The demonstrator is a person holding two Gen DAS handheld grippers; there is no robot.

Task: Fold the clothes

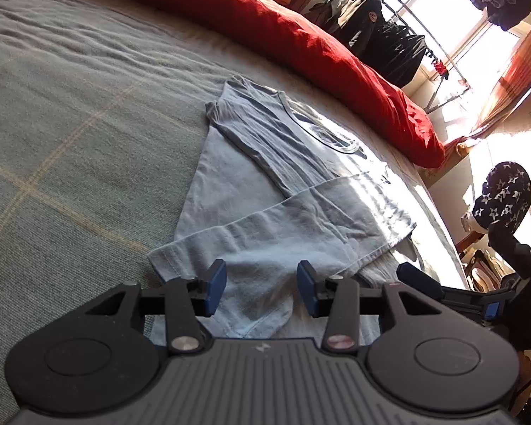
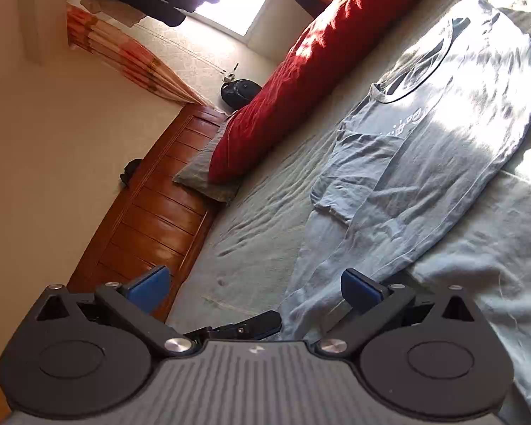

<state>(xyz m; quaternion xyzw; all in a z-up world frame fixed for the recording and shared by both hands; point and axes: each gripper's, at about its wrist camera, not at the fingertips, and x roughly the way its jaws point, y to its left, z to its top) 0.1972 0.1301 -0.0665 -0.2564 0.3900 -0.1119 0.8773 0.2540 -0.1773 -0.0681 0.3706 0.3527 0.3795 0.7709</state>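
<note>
1. Folding a light blue T-shirt (image 1: 265, 184) on the bed (image 1: 70, 124); it lies flat on the grey checked cover, collar toward the red duvet (image 1: 301, 35), one sleeve side turned in over the chest, hem end nearest us.
2. Left tongs (image 1: 262, 283) spread, blue pads either side of the near hem fold, no pinch on the cloth.
3. Right tongs (image 2: 255, 283) spread wide, nothing between them, hovering beside the shirt's lower edge.
4. We judge the side folds partly done; the hem-to-collar fold is not yet made.
5. Next move calls for both tongs to pinch the hem corners, lift low, carry toward the collar.
6. Glare washes out the far side, so that sleeve is probably tucked; we can't confirm.
</note>
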